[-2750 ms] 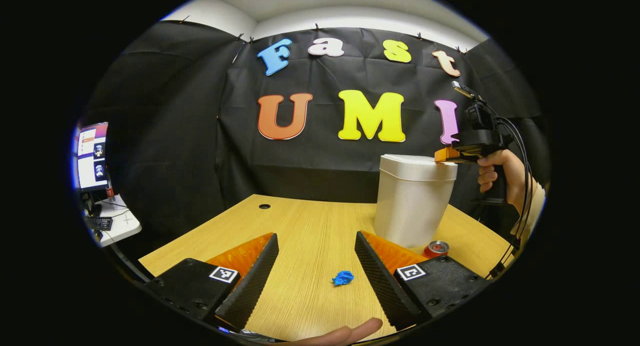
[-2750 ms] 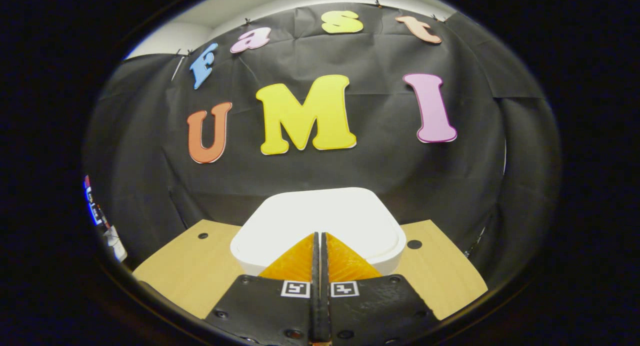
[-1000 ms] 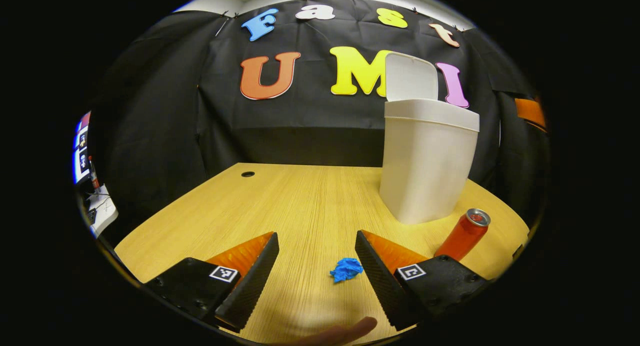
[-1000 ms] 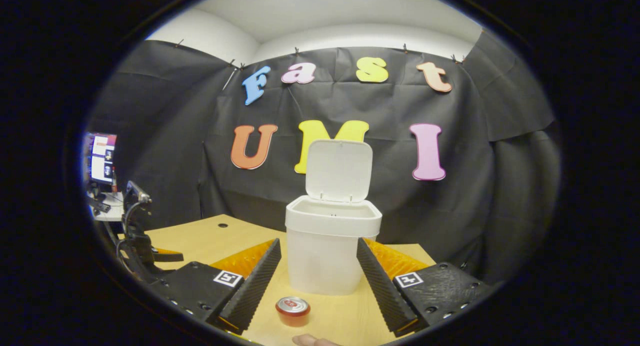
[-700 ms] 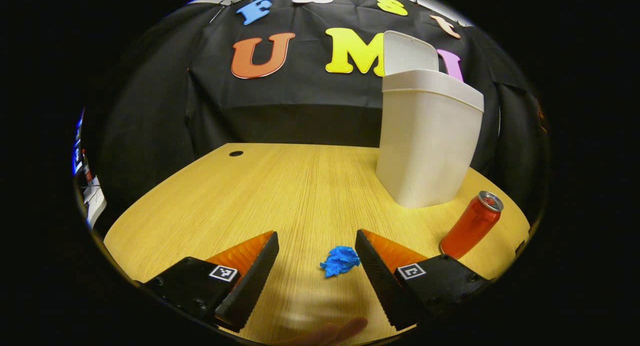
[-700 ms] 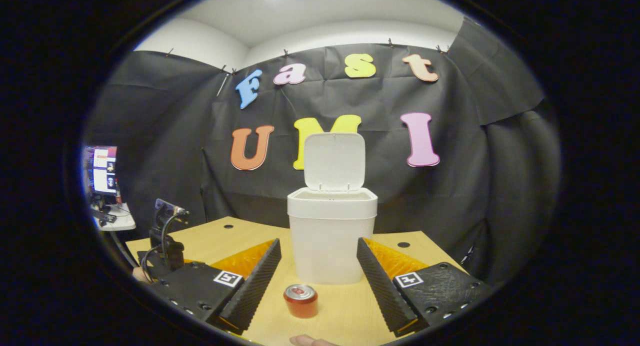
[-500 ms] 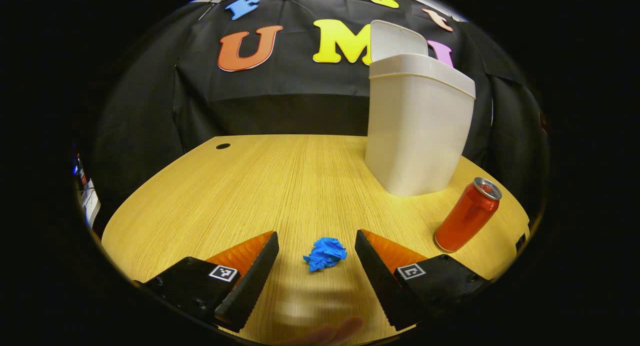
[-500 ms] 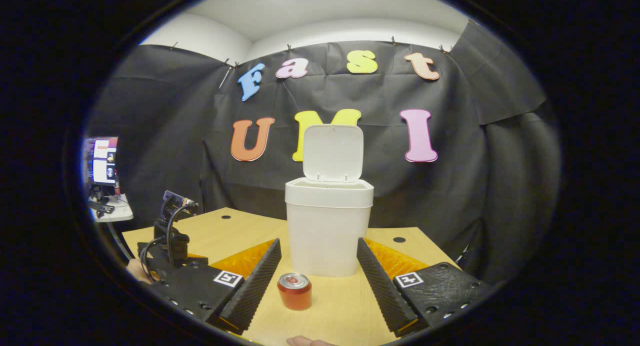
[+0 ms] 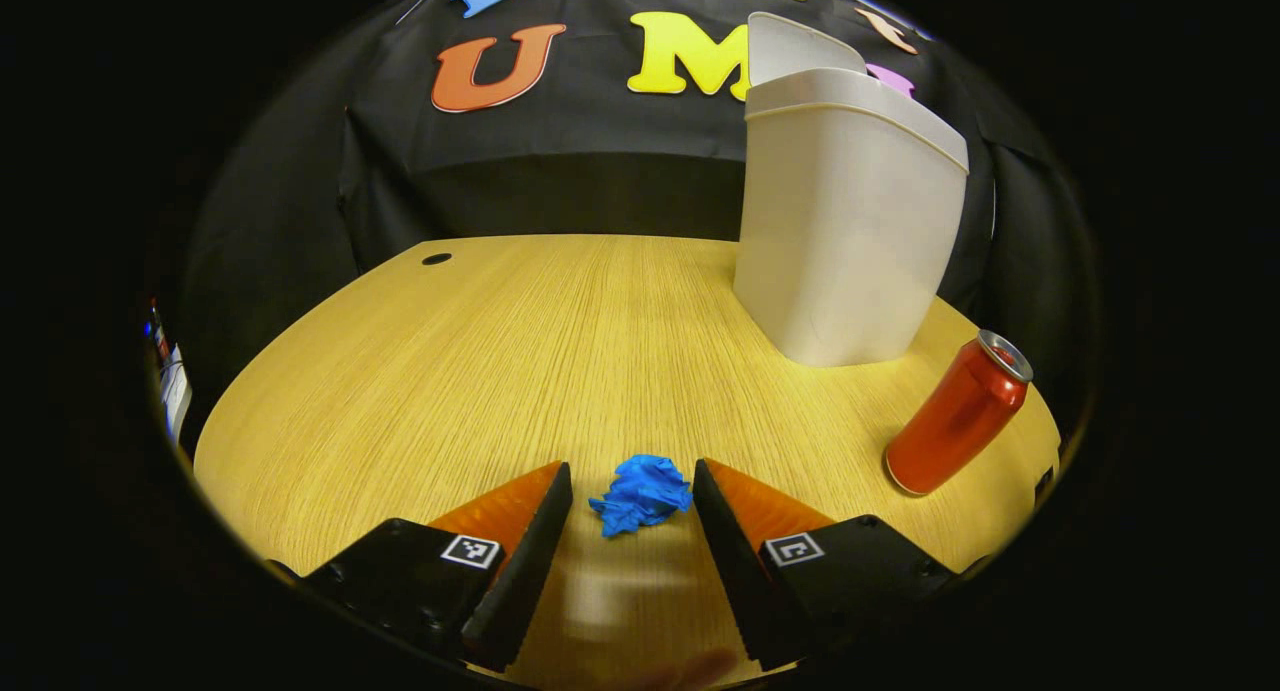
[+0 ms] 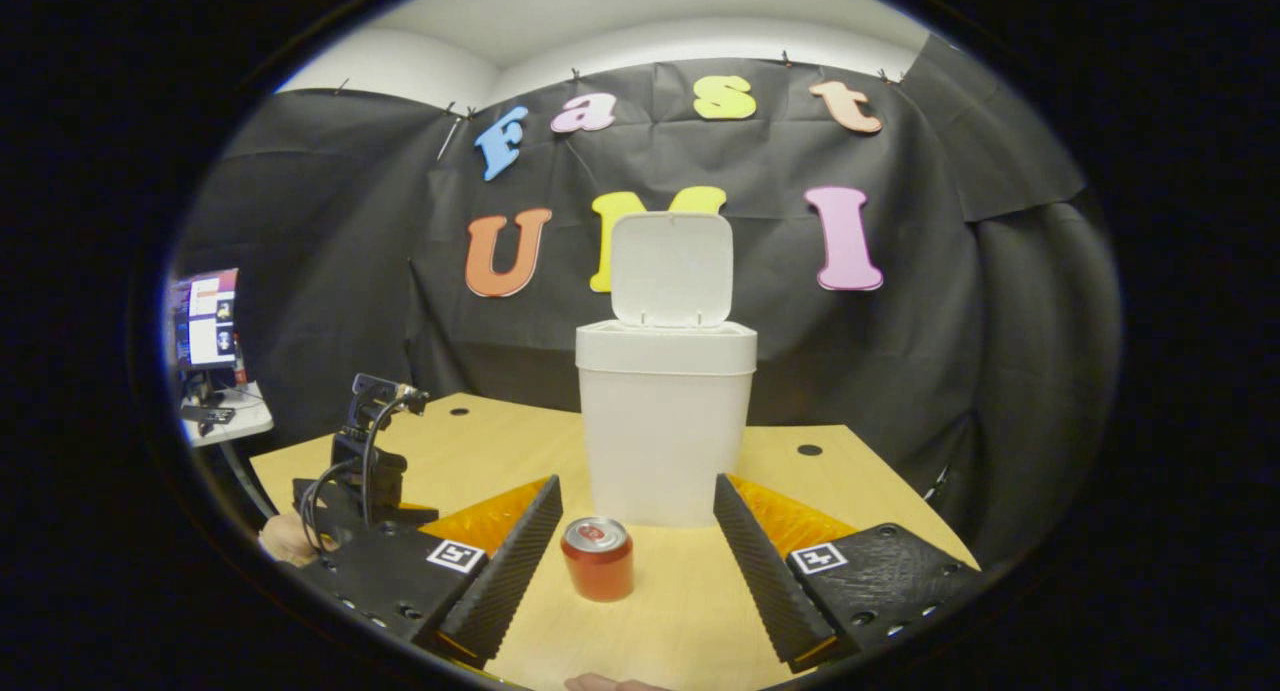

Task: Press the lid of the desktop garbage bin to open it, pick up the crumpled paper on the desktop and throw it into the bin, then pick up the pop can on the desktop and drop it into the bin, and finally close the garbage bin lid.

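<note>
Blue crumpled paper lies on the desk between my left gripper's spread fingers, untouched, right gripper also wide; closing too high could squirt it away.

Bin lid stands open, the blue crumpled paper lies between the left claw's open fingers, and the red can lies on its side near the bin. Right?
Not quite: the can stands upright, as the right gripper view shows. The bin lid is open, and the crumpled paper lies between the open left claw fingers.

Left claw closer around paper
</note>
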`<action>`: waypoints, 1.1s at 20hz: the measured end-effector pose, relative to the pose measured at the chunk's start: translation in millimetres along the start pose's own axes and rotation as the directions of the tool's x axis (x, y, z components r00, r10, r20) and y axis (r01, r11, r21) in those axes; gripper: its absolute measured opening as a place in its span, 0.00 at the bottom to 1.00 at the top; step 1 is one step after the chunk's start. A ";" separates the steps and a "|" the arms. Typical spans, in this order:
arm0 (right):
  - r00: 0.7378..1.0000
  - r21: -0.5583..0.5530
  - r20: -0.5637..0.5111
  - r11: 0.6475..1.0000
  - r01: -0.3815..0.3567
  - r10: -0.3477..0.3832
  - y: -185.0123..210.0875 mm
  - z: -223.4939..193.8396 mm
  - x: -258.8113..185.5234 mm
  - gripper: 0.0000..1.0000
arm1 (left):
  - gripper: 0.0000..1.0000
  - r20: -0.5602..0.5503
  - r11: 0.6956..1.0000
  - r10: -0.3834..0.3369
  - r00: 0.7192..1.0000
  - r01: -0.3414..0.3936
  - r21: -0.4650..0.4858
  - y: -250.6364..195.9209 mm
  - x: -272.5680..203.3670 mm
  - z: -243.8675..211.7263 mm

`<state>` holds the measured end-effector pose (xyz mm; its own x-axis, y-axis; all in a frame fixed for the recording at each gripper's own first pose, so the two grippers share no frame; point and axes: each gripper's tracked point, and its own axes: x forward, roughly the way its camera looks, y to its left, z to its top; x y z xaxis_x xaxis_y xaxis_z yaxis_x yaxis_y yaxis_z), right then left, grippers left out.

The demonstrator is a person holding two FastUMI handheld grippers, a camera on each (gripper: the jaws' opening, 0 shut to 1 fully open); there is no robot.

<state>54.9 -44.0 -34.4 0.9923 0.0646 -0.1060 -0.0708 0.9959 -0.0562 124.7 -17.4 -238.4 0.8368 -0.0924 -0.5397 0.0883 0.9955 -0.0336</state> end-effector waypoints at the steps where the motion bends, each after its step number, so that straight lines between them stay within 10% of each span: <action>1: 1.000 -0.002 -0.005 1.000 -0.007 0.007 3.4 -1.8 1.3 0.95 | 0.79 -0.021 1.000 0.006 1.000 -0.006 0.000 1.4 1.1 -2.9; 10: 0.999 -0.037 -0.046 0.999 -0.014 0.012 23.7 -18.0 10.9 0.97 | 0.51 -0.029 1.000 0.024 0.999 -0.024 0.008 2.3 0.7 4.1; 22: 0.978 0.024 -0.203 0.998 0.051 -0.045 22.5 -92.8 48.1 0.97 | 0.47 0.102 0.999 0.048 0.994 -0.047 -0.013 12.8 -49.2 39.8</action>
<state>91.6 -24.4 -132.9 0.9529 0.0058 -0.3032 -0.0181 0.9991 -0.0376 106.1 -0.8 -178.8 0.8907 -0.0459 -0.4522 0.0417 0.9989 -0.0193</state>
